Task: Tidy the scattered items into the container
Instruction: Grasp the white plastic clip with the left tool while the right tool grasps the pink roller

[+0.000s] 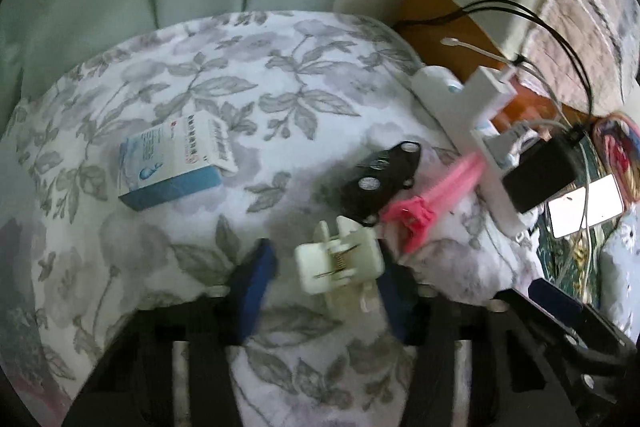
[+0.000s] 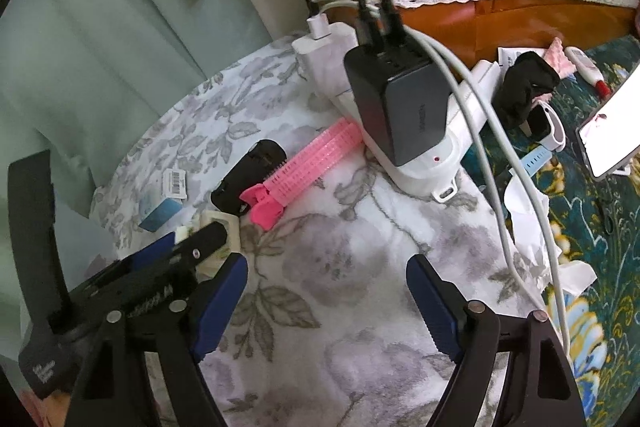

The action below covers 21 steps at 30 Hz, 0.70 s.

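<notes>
The left gripper (image 1: 324,267) has its blue fingers (image 1: 256,279) set around the cream clip (image 1: 340,263) at lower centre of the left view, the clip nearer the right-hand finger, but contact is blurred and a grip cannot be told. The right gripper (image 2: 326,291) stands wide and empty over the floral blanket (image 2: 360,247); the pink hair clip (image 2: 304,163) lies up and left of it, long axis running lower left to upper right, beside the black clip (image 2: 248,173). No container shows; the blue box (image 1: 172,163) carries a barcode, other print unreadable.

Black charger (image 2: 400,107) on power strip (image 2: 436,155)
</notes>
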Each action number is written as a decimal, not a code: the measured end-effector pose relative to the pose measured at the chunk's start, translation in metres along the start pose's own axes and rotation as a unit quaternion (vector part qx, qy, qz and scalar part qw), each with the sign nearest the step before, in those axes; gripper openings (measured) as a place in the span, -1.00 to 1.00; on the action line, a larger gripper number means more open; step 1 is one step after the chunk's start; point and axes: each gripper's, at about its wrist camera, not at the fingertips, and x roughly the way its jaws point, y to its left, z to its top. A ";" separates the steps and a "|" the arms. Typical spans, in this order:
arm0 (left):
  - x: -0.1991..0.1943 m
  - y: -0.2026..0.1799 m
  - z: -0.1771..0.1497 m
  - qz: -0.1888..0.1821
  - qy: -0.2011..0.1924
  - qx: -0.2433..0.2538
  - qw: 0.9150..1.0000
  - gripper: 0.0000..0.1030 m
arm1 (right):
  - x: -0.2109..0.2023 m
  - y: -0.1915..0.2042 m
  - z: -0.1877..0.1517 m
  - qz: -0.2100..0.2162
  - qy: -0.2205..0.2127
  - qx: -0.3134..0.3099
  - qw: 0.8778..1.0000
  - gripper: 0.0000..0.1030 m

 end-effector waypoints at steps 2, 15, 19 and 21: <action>0.001 0.007 0.000 -0.001 0.000 -0.011 1.000 -0.37 | 0.002 0.002 0.000 0.001 0.002 -0.001 1.000 0.63; -0.032 0.060 -0.012 0.040 -0.030 -0.066 0.997 -0.40 | 0.035 0.031 0.020 0.004 0.009 0.001 1.000 0.59; -0.036 0.076 -0.015 0.041 -0.029 -0.084 0.995 -0.40 | 0.054 0.037 0.030 -0.002 0.015 0.028 0.999 0.41; -0.036 0.080 -0.015 0.038 -0.029 -0.091 0.995 -0.40 | 0.062 0.038 0.034 -0.009 0.017 0.043 0.999 0.30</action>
